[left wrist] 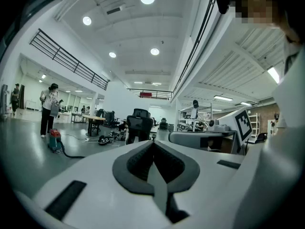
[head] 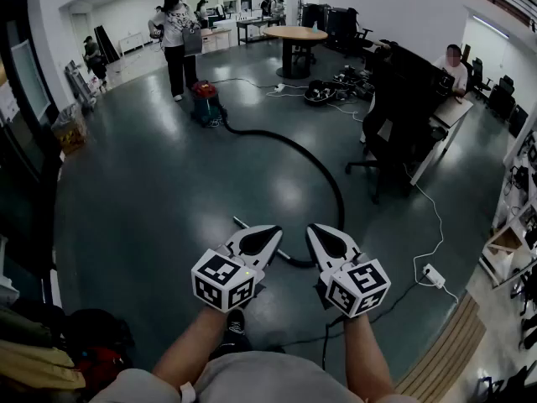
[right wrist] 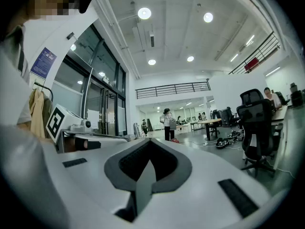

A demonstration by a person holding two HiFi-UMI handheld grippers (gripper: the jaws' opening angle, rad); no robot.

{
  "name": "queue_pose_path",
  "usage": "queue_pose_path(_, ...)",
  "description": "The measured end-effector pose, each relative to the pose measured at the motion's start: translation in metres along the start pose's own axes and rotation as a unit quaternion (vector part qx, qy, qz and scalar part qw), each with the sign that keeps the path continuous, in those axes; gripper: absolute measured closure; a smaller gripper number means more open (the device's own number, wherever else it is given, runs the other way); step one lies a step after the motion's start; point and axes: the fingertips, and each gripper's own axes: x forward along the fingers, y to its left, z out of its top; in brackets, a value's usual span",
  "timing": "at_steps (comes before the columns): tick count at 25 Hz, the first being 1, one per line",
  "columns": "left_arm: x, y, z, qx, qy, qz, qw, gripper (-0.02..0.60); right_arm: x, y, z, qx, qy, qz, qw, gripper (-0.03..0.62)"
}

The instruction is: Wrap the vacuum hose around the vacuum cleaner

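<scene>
Vacuum hose (head: 320, 163): long blk tube, curving over glossy floor (head: 151, 191).

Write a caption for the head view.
Left hand-held gripper and right hand-held gripper, both shut, face a hose trailing to the vacuum cleaner.

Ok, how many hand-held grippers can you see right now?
2. The left hand-held gripper sits low at centre-left of the head view, the right hand-held gripper just beside it at centre-right; both are shut and empty. None appears hidden.

The head view looks steeply down from above. Both gripper views face level, sharing the far vacuum cleaner (left wrist: 55, 140).
</scene>
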Motion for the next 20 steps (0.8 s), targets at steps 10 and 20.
queue_pose_path(10, 0.002, 0.012, -0.003, -0.002, 0.003, 0.001, 1.0, 0.574, 0.012, -0.002, -0.004, 0.004, 0.005, -0.003, 1.0, 0.589)
queue_pose_path(20, 0.008, 0.036, -0.004, -0.01, 0.002, -0.009, 0.9999, 0.574, 0.035, -0.004, -0.009, 0.001, 0.021, -0.007, 1.0, 0.589)
